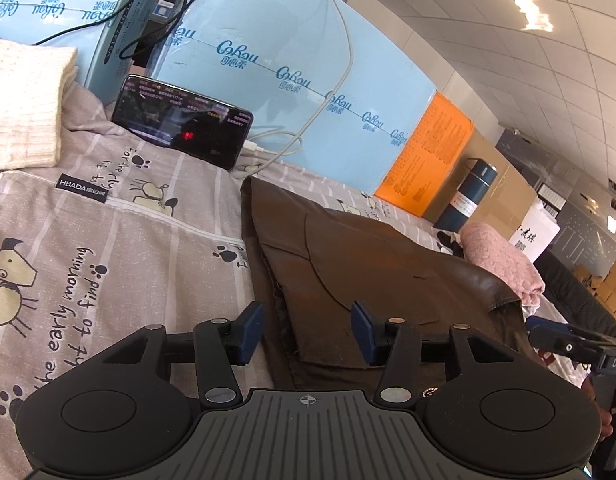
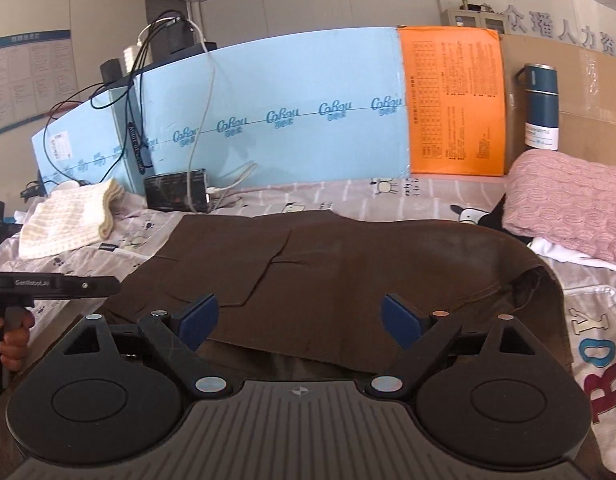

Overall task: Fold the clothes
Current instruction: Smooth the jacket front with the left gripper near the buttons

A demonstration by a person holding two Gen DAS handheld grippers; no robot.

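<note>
Dog-print bedsheet point(image 1: 119, 240), brown garment point(image 2: 348, 264), blue foam board point(image 2: 287, 120), left gripper point(image 1: 306, 332) and right gripper point(image 2: 299, 322) spread.

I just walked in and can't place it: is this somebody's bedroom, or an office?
Probably an office or storeroom with a bed set up for practice. A brown jacket lies on a cartoon-dog bedsheet, but stacked cardboard boxes and office ceiling tiles surround it.

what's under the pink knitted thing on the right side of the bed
The pink knit lies on a white garment and a black-and-white piece, over the printed bedsheet. How far those clothes run beneath it is hidden.
</note>
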